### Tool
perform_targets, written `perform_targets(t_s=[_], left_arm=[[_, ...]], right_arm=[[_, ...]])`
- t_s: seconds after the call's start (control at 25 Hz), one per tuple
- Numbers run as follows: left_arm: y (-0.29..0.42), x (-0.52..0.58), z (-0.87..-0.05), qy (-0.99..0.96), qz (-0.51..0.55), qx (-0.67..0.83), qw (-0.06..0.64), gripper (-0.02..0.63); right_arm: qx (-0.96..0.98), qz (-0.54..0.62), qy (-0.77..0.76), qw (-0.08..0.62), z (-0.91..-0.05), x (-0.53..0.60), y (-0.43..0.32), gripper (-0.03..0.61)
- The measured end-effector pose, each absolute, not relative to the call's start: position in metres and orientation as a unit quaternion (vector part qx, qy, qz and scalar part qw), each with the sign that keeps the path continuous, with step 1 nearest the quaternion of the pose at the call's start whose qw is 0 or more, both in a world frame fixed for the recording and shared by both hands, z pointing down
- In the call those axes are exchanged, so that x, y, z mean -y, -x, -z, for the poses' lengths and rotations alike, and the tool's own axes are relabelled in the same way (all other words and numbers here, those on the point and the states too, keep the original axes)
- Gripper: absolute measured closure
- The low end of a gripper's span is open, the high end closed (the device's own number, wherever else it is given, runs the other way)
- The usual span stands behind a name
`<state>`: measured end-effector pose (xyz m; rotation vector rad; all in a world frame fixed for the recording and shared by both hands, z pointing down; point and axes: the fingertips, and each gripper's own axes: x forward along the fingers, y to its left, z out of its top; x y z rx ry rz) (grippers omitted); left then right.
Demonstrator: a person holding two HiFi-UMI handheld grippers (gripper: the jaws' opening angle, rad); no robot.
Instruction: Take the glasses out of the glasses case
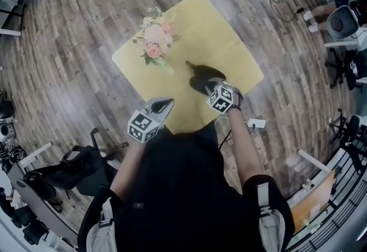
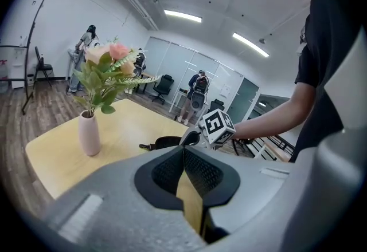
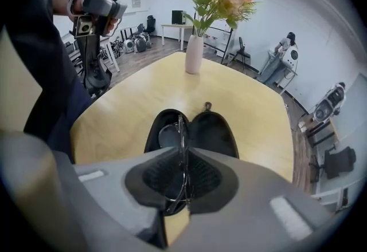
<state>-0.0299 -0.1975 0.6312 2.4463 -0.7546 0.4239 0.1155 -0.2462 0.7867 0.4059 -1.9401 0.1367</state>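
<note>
Currently, right gripper (image 3: 184,166) pinches glasses (image 3: 167,134) by the thin frame at the open glasses case (image 3: 215,133); left gripper (image 2: 184,156) is closed, empty. Risk: frame slips or bends, the hold being narrow.

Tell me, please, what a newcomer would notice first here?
The right gripper is shut on thin-framed glasses, over the open black glasses case on the yellow table. A vase of pink flowers stands at the table's far side; the left gripper is shut and empty.

Bright, even ceiling strip lights (image 2: 182,15); fisheye warp, dark vignetted corners.
</note>
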Motion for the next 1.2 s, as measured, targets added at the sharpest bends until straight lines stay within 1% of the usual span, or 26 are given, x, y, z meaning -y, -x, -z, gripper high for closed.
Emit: perform_targets(t_s=[0.24,0.48,0.56,1.2], left_arm=[[0.034,0.193,-0.637,-0.904,-0.161,0.283,0.277,0.601],[0.034,0.188,-0.637,-0.902,-0.163,0.287,0.280,0.601],[0.035,0.187,-0.636,-0.902,-0.163,0.287,0.279,0.601],[0.034,0.178,-0.629,-0.910,-0.158,0.275,0.266,0.601]], right_arm=[[0.806,-0.025,-0.136,0.576,-0.804,0.246,-0.112,0.526],[0.803,-0.021,-0.127,0.582,-0.812,0.247,-0.110,0.528],[0.802,-0.017,-0.127,0.584,-0.813,0.249,-0.110,0.558],[0.799,-0.019,-0.164,0.578,-0.792,0.246,-0.116,0.560]])
